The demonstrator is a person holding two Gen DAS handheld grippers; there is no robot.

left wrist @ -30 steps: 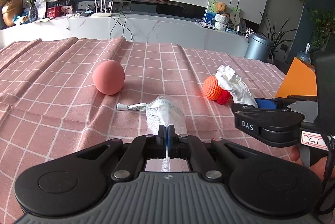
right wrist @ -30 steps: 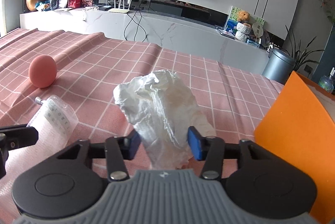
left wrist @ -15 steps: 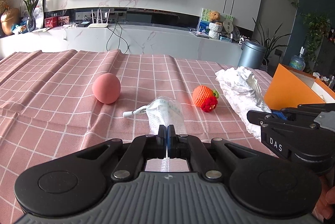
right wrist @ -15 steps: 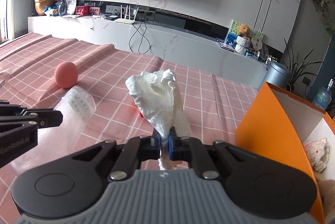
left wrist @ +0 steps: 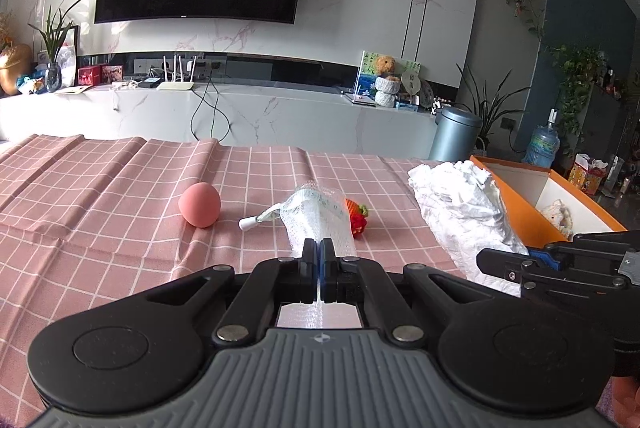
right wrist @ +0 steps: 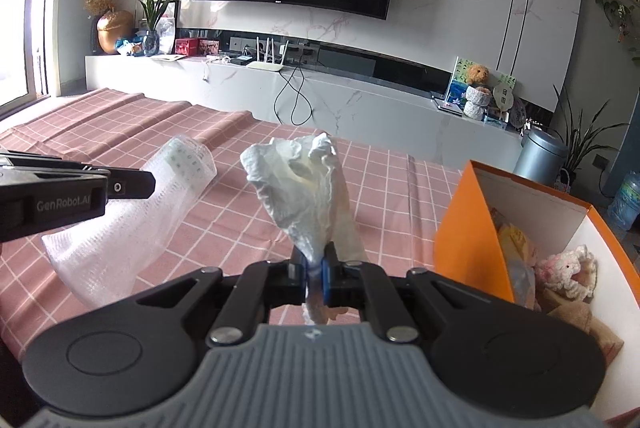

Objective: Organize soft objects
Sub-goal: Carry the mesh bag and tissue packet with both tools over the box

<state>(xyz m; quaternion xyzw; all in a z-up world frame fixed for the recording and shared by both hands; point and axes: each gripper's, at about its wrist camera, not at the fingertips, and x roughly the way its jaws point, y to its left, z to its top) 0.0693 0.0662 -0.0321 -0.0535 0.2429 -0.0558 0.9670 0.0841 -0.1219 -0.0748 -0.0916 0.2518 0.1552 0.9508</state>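
Right wrist view: right gripper [right wrist: 315,270], jaws pressed together on the lower tail of a crumpled white paper-like wad [right wrist: 306,194], held raised above the pink checked tablecloth [right wrist: 384,188], with the open orange cardboard box [right wrist: 466,228] just to its right. Box contents: a pale pink knitted toy [right wrist: 568,270] and other soft items, partly hidden. Left wrist view: left gripper [left wrist: 319,270], jaws pinching the near end of a white mesh gauze pouch [left wrist: 320,218] with a small white pull tab [left wrist: 250,222] at its left; the pouch extends forward clear of the cloth. Remaining on the cloth: a smooth pink egg-shaped ball [left wrist: 200,205], left of centre, and an orange-and-red crocheted fruit [left wrist: 357,216], partly behind the pouch. Handling, judged: both held items are very light, limp and compressible; neither is fragile; the wad may tear or slip if gripped by a thin edge, so a bunched fold is the better hold; the mesh is best taken at a gathered end, as now. Change from a second ago: the right jaws, then spread around the wad on the cloth, have closed and lifted it; both grippers have risen and shifted right, bringing the box interior into view.
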